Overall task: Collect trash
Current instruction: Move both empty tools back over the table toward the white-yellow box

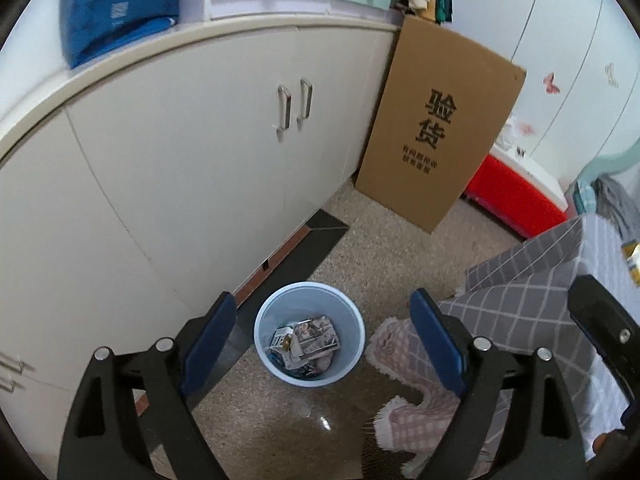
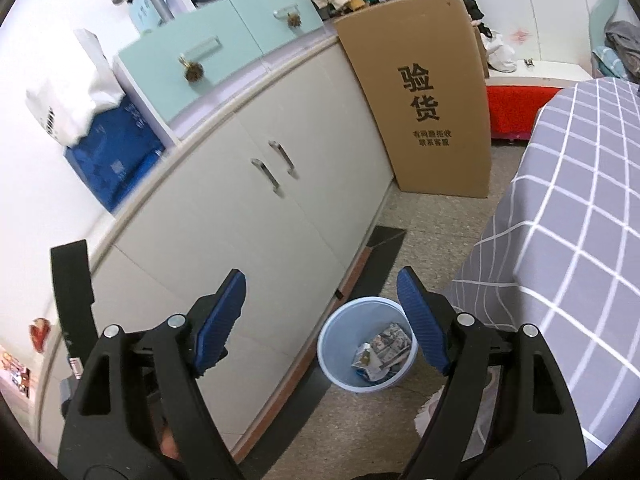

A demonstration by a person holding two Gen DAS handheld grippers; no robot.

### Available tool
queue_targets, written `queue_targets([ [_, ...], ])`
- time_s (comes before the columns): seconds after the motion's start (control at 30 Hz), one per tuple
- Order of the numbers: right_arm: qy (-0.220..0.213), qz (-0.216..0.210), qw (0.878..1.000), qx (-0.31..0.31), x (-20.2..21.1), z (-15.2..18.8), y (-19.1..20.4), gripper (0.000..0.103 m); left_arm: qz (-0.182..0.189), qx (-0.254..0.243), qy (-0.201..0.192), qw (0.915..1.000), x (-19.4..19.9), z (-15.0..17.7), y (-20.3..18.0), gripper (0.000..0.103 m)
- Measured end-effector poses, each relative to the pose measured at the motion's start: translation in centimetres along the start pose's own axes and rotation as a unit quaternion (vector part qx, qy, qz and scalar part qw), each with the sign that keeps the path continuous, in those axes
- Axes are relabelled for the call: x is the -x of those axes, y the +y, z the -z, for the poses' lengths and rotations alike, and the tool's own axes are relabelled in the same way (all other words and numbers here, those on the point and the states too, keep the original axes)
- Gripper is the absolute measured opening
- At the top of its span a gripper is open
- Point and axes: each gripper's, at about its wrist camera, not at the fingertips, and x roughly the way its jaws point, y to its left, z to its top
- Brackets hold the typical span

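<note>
Blue bin (image 1: 310, 334) on the floor beside the cabinet (image 1: 180, 152) already holds crumpled paper (image 1: 306, 340), and with the left gripper (image 1: 324, 344) and right gripper (image 2: 322, 320) both spread wide and empty, they should probably clear its rim before seeking more.

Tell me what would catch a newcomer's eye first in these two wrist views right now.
Probably the pale blue waste bin on the speckled floor beside the white cabinet, with crumpled printed paper and wrappers inside. Next, the tall cardboard box with bold black characters, leaning at the cabinet's far end. Both the left gripper and right gripper hang open and empty above the bin.
</note>
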Motion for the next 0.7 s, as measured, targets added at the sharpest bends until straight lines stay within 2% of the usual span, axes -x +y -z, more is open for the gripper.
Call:
queue_targets([
  [0.13, -0.016, -0.013, 1.000, 0.002, 3.0, -0.7, -0.2, 0.078, -0.001, 0.013, -0.025, 0.9996, 2.7, -0.1, -1.2, 0.086],
  [0.33, -0.051, -0.015, 0.999, -0.004, 8.7, -1.8, -2.8, 0.078, 0.040, 0.026, -0.049, 0.9977, 6.4, 0.1, -5.1, 0.086],
  [0.43, -0.071, -0.003, 0.997, -0.011, 11.9, -2.5, -5.4, 0.079, 0.074, 0.010, -0.068, 0.9949, 8.0, 0.5, -8.7, 0.090],
  [0.5, -0.084, 0.013, 0.996, -0.015, 13.7, -3.0, -7.4, 0.080, 0.117, -0.011, -0.075, 0.9902, 8.8, 0.9, -11.9, 0.090],
  [0.53, -0.094, 0.026, 0.995, -0.018, 15.0, -3.3, -8.9, 0.080, 0.151, -0.025, -0.078, 0.9852, 9.1, 1.0, -13.9, 0.090],
  [0.57, -0.101, 0.035, 0.994, -0.023, 15.9, -3.5, -10.2, 0.080, 0.165, -0.037, -0.074, 0.9828, 9.2, 1.1, -15.7, 0.090],
  [0.7, -0.132, 0.091, 0.986, -0.045, 19.7, -4.6, -16.3, 0.081, 0.176, -0.095, -0.061, 0.9779, 8.8, 1.4, -23.0, 0.090],
])
